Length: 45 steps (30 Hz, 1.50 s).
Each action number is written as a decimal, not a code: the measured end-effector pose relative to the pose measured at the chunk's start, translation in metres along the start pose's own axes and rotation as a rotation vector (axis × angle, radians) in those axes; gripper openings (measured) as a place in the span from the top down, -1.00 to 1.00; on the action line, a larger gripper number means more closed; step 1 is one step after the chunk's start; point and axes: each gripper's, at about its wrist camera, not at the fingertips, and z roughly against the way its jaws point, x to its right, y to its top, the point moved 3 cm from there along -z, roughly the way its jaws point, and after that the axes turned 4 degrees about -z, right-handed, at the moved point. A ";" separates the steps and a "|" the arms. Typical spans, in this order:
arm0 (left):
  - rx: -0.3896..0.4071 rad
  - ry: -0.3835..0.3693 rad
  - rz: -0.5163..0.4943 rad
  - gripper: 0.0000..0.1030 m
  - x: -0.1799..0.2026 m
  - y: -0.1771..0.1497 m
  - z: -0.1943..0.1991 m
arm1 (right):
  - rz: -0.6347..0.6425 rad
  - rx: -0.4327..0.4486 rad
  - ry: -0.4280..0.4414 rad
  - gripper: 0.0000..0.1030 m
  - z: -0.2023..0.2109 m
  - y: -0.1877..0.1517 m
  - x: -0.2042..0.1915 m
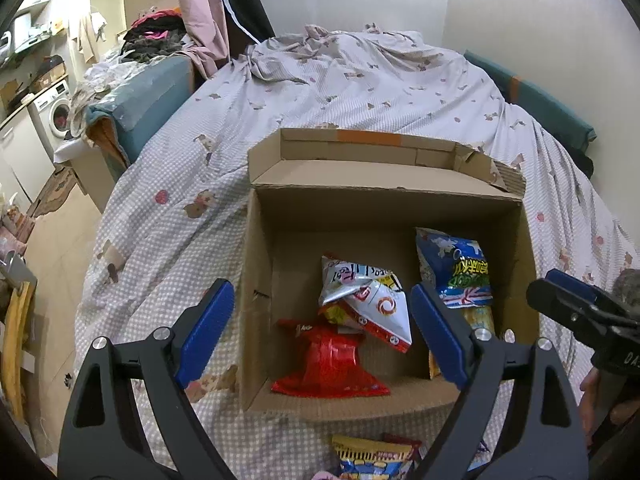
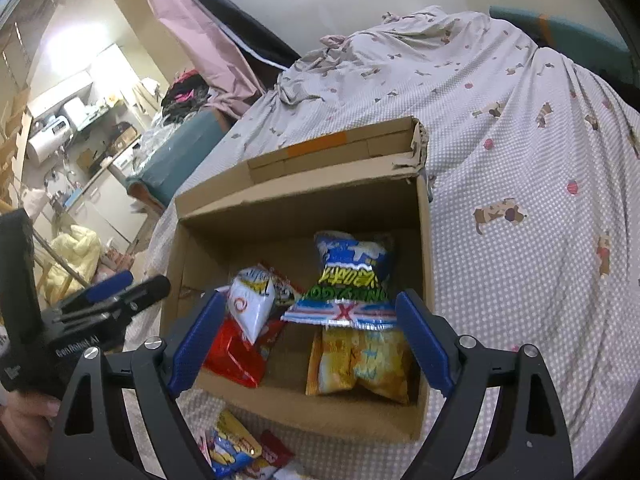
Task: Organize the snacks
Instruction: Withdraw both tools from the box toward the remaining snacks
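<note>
An open cardboard box [image 1: 260, 280] [image 2: 424, 240] stands on the bed. Inside lie a red packet [image 1: 328, 364] [image 2: 232, 356], a white and red packet [image 1: 368, 292] [image 2: 250, 300], a blue packet [image 1: 460, 268] [image 2: 352, 276] and a yellow packet [image 2: 360, 364] under the blue one. My left gripper [image 1: 322, 312] hangs open above the box's near left part, nothing between its fingers. My right gripper [image 2: 310, 320] is open too, above the near right part, holding nothing. Loose packets [image 1: 372, 458] [image 2: 236, 448] lie on the bed in front of the box.
The bed carries a dotted cover [image 1: 360, 92] with a rumpled heap at its far end. A teal cushion [image 1: 140, 100] borders its left side. Clothes, a washing machine [image 1: 52, 112] and cabinets stand left of the bed. A wall lies behind it.
</note>
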 end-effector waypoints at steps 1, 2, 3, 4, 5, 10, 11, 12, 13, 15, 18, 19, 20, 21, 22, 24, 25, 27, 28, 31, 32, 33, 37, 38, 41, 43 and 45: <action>-0.004 -0.003 0.006 -0.71 -0.001 -0.003 0.003 | 0.004 0.004 -0.003 -0.74 0.003 -0.002 -0.001; -0.009 -0.006 0.008 -0.71 -0.003 -0.006 0.005 | 0.005 0.008 -0.005 -0.74 0.006 -0.004 -0.002; -0.015 -0.009 0.012 -0.71 -0.004 -0.009 0.008 | 0.006 0.011 -0.006 -0.74 0.009 -0.006 -0.003; -0.016 -0.010 0.016 -0.71 -0.006 -0.013 0.011 | 0.007 0.011 -0.008 -0.74 0.013 -0.009 -0.004; -0.017 -0.010 0.018 -0.71 -0.007 -0.016 0.014 | 0.007 0.007 -0.012 -0.74 0.015 -0.012 -0.004; -0.048 -0.027 0.042 -0.71 -0.013 -0.034 0.025 | 0.025 -0.011 -0.015 -0.74 0.027 -0.025 -0.010; -0.063 -0.049 0.049 -0.71 -0.013 -0.037 0.026 | 0.028 -0.011 -0.020 -0.74 0.030 -0.029 -0.010; -0.073 -0.068 0.052 -0.71 -0.013 -0.040 0.028 | 0.027 -0.016 -0.026 -0.74 0.034 -0.033 -0.010; -0.079 -0.072 0.045 -0.71 -0.011 -0.044 0.030 | 0.024 -0.021 -0.027 -0.74 0.037 -0.037 -0.010; -0.066 -0.055 0.027 -0.71 -0.010 -0.050 0.038 | 0.014 -0.029 -0.029 -0.74 0.041 -0.042 -0.008; -0.056 -0.055 0.019 -0.71 -0.008 -0.056 0.048 | -0.006 -0.033 -0.036 -0.74 0.049 -0.051 -0.006; -0.058 -0.054 0.016 -0.71 -0.008 -0.059 0.050 | -0.013 -0.033 -0.039 -0.74 0.053 -0.053 -0.005; -0.061 -0.052 0.012 -0.71 -0.008 -0.062 0.053 | -0.018 -0.033 -0.041 -0.74 0.055 -0.055 -0.004; -0.063 -0.050 0.010 -0.71 -0.008 -0.064 0.054 | -0.025 -0.033 -0.043 -0.74 0.058 -0.057 -0.003; -0.070 -0.048 0.007 -0.71 -0.008 -0.067 0.056 | -0.028 -0.034 -0.043 -0.74 0.060 -0.059 -0.003; -0.083 -0.049 0.008 -0.71 -0.010 -0.072 0.058 | -0.037 -0.038 -0.045 -0.74 0.064 -0.064 -0.002; -0.090 -0.054 0.011 -0.71 -0.011 -0.075 0.059 | -0.046 -0.043 -0.045 -0.74 0.066 -0.067 -0.001; -0.099 -0.054 0.019 -0.71 -0.012 -0.080 0.061 | -0.072 -0.055 -0.030 -0.74 0.069 -0.073 0.002; -0.102 -0.054 0.023 -0.71 -0.013 -0.083 0.063 | -0.087 -0.064 -0.024 -0.74 0.070 -0.076 0.003; -0.121 -0.047 0.032 -0.71 -0.016 -0.091 0.064 | -0.116 -0.086 -0.021 -0.74 0.073 -0.084 0.006; -0.129 -0.044 0.035 -0.71 -0.018 -0.095 0.064 | -0.121 -0.095 -0.019 -0.74 0.073 -0.087 0.006; -0.140 -0.039 0.040 -0.71 -0.019 -0.098 0.064 | -0.124 -0.101 -0.018 -0.74 0.074 -0.089 0.006; -0.158 -0.039 0.064 -0.71 -0.023 -0.106 0.066 | -0.125 -0.118 -0.021 -0.74 0.078 -0.098 0.004; -0.159 -0.035 0.066 -0.71 -0.024 -0.107 0.066 | -0.128 -0.124 -0.020 -0.74 0.078 -0.101 0.003; -0.173 -0.022 0.078 -0.71 -0.028 -0.112 0.064 | -0.131 -0.146 -0.020 -0.74 0.077 -0.107 0.002; -0.187 -0.013 0.098 -0.71 -0.033 -0.116 0.062 | -0.131 -0.153 -0.021 -0.74 0.076 -0.110 0.000; -0.208 -0.005 0.130 -0.71 -0.039 -0.119 0.057 | -0.137 -0.160 -0.018 -0.74 0.075 -0.112 0.000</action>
